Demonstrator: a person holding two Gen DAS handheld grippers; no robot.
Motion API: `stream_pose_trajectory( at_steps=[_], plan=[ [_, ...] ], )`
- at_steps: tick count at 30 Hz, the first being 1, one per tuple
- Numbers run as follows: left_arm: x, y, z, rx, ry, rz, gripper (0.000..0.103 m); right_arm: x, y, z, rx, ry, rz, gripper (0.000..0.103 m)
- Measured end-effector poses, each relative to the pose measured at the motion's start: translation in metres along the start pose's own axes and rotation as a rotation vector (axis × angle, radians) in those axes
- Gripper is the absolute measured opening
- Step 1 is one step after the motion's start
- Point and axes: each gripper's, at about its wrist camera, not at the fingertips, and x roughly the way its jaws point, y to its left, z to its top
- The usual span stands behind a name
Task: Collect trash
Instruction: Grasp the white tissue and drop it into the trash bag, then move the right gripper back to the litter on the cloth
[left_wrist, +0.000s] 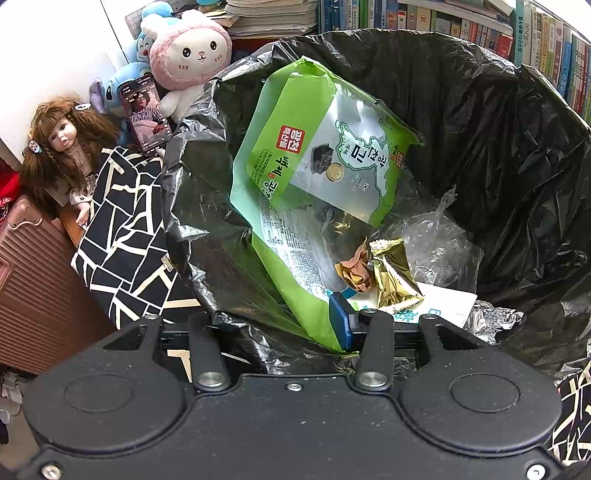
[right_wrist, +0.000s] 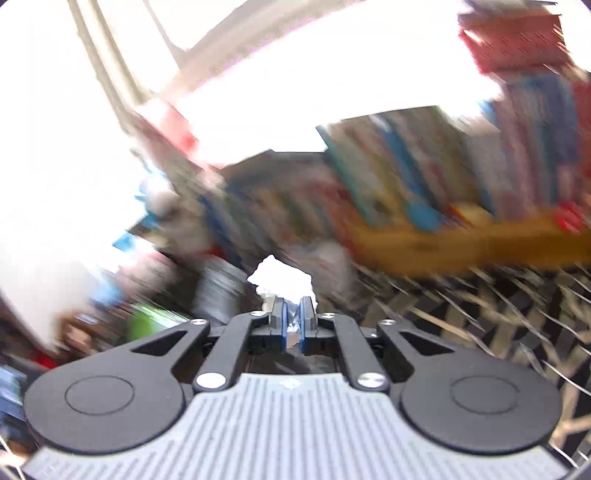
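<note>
Right wrist view: a white wad is pinched between the right gripper pads, jutting past the tips, while the bag rim is clamped by the left gripper.

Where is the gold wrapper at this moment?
In the left wrist view, the gold wrapper lies inside the black trash bag, right of the green seaweed packet, beside a crumpled clear plastic.

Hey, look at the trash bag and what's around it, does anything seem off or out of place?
Mostly normal: wrappers lie inside the black trash bag. One oddity: the big green snack packet stands on end, its top poking above the bag's rim. The right gripper pinches a crumpled white scrap; that view is blurred.
</note>
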Motion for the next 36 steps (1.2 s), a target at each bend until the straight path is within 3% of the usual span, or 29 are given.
stream_pose_trajectory(
  at_steps=[3,6,9,10,11,14,18,22,29,33,36],
  plan=[
    [0.000,0.001,0.000,-0.002,0.000,0.000,0.043,0.001,0.028,0.015,-0.023,-0.028,0.148,0.010],
    [0.001,0.000,0.000,-0.004,0.001,0.000,0.043,0.018,0.057,0.015,-0.066,0.010,0.245,0.012],
    [0.001,0.000,0.000,-0.005,0.002,-0.001,0.043,0.040,0.077,0.005,-0.103,0.089,0.267,0.024],
    [0.001,0.000,0.000,-0.005,0.002,-0.002,0.043,0.045,0.082,0.000,-0.110,0.109,0.267,0.043],
    [0.001,0.000,0.001,-0.006,0.003,-0.003,0.043,0.048,0.085,-0.005,-0.118,0.122,0.267,0.054],
    [0.002,-0.001,0.001,-0.008,0.003,-0.003,0.043,0.044,0.083,-0.011,-0.119,0.122,0.248,0.061],
    [0.003,-0.001,0.001,-0.008,0.006,-0.005,0.043,0.028,0.057,-0.009,-0.069,0.084,0.172,0.066],
    [0.003,0.000,0.001,-0.008,0.008,-0.008,0.043,0.022,0.016,-0.012,-0.028,0.088,0.018,0.068],
    [0.004,0.000,0.002,-0.003,0.009,-0.006,0.043,0.035,-0.065,-0.055,0.065,0.227,-0.236,0.068],
    [0.005,-0.001,0.002,0.001,0.010,-0.004,0.043,0.051,-0.095,-0.084,0.116,0.311,-0.326,0.068],
    [0.006,-0.001,0.002,0.002,0.011,-0.003,0.043,0.062,-0.096,-0.102,0.090,0.369,-0.342,0.068]
  ],
)
